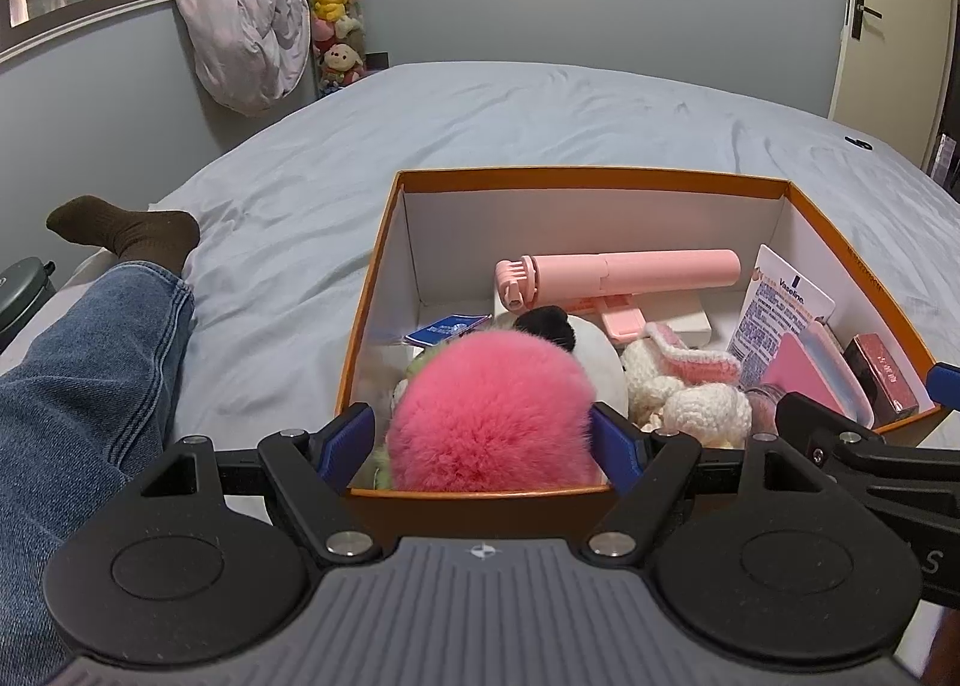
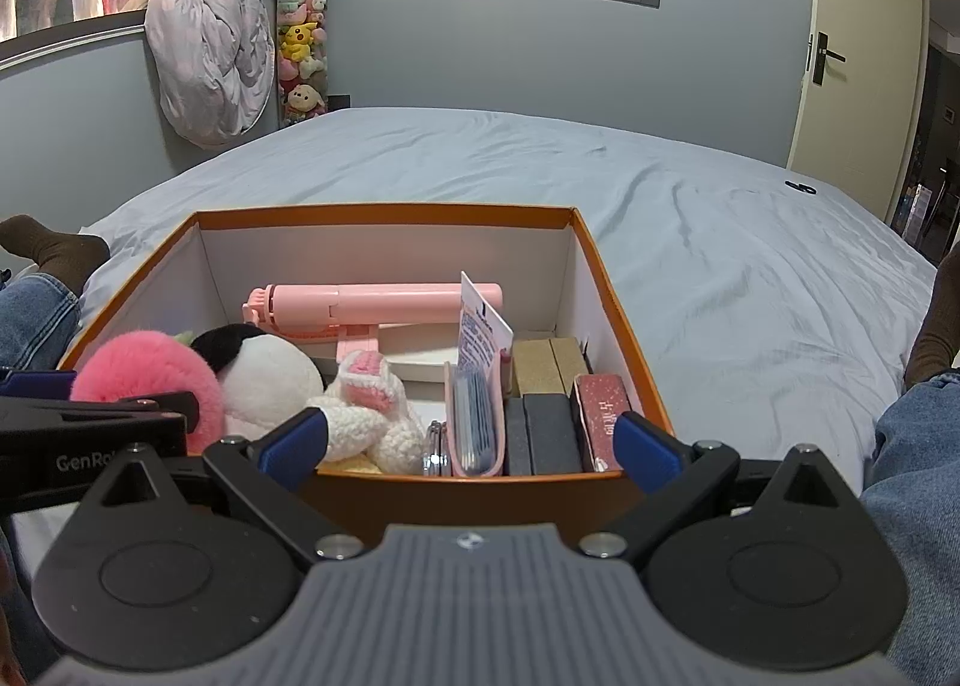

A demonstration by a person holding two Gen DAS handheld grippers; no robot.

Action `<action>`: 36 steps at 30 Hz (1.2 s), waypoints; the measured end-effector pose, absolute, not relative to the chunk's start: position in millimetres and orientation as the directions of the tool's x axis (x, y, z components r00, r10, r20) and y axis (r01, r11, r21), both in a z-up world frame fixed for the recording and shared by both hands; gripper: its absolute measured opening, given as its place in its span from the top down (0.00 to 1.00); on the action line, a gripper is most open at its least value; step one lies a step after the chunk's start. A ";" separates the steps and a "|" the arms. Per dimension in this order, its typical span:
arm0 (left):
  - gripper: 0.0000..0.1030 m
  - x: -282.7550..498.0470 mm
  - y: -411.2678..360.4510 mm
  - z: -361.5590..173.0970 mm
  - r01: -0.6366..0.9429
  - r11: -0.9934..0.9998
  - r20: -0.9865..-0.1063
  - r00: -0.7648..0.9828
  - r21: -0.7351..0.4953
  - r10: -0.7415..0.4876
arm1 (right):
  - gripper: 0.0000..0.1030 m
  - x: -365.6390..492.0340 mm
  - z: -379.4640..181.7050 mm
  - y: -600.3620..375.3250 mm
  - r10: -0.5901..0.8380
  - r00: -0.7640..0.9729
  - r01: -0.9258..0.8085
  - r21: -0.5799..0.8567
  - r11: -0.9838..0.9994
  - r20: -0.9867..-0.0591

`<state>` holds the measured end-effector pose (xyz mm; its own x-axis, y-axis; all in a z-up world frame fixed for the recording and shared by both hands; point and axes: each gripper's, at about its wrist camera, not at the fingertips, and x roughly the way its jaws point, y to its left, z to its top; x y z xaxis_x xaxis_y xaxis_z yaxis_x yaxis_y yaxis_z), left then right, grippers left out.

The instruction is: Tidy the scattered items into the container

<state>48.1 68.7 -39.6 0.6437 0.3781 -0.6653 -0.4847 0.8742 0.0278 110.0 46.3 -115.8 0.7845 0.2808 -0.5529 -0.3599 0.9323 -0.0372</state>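
Left gripper (image 1: 486, 437) is positioned at the near wall of the orange cardboard box with white interior (image 1: 591, 174), its blue-padded fingers (image 1: 347, 441) spread to either side of a fluffy pink pom-pom (image 1: 489, 404). The pom-pom sits between the pads at the box's near left corner; the fur reaches both pads, but the views do not settle whether the pads press it, so whether it is grasped or released cannot be told.

Right gripper (image 2: 471, 446) hovers at the near wall of the same box, jaws wide apart and holding nothing. Its blue pads (image 2: 645, 449) frame the box's near right contents without touching them.

Contents, near to far:
- A white and pink crocheted item (image 2: 372, 410) lies just beside the pom-pom, at mid box.
- A white plush toy with a black patch (image 2: 264, 368) rests against the pom-pom's far side.
- A pink flat pouch (image 2: 474, 422) stands on edge to the right, next to dark grey blocks (image 2: 543, 434) and a red rectangular carton (image 2: 603, 416) against the right wall.
- A white printed Vaseline packet (image 1: 780, 314) stands tilted behind the pouch.
- A pink folding stick-shaped device (image 1: 624, 272) lies across the far part of the box.

The box rests on a pale blue bedsheet (image 2: 720, 242). The person's legs in blue jeans (image 1: 78, 380) and brown socks (image 1: 129, 233) lie beside the box on both sides.
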 end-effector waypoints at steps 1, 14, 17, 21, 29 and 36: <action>0.12 48.1 68.7 -39.7 -0.484 0.874 -0.665 0.644 0.028 0.378 | 0.01 110.0 -115.7 46.2 0.281 0.785 -0.360 -0.037 0.932 -0.553; 0.12 48.3 68.7 -39.8 -0.485 0.874 -0.666 0.643 0.028 0.378 | 0.01 110.0 -115.7 46.3 0.280 0.785 -0.359 -0.037 0.932 -0.553; 0.12 48.6 68.8 -39.7 -0.484 0.874 -0.666 0.643 0.028 0.378 | 0.01 110.0 -115.7 46.4 0.280 0.784 -0.360 -0.037 0.932 -0.553; 0.12 49.2 68.6 -40.4 -0.483 0.875 -0.668 0.642 0.029 0.376 | 0.01 109.8 -115.7 46.4 0.280 0.785 -0.360 -0.038 0.932 -0.553; 0.12 49.9 67.9 -41.6 -0.478 0.878 -0.671 0.642 0.029 0.372 | 0.01 109.9 -115.7 46.4 0.280 0.784 -0.359 -0.037 0.933 -0.553; 0.12 50.2 68.4 -41.2 -0.477 0.878 -0.672 0.642 0.029 0.371 | 0.01 109.6 -115.8 46.6 0.280 0.785 -0.359 -0.037 0.932 -0.553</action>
<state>50.2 68.4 -41.2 0.6416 0.3707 -0.6715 -0.4771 0.8784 0.0290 109.6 46.6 -115.8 0.7849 0.2802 -0.5526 -0.3593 0.9325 -0.0375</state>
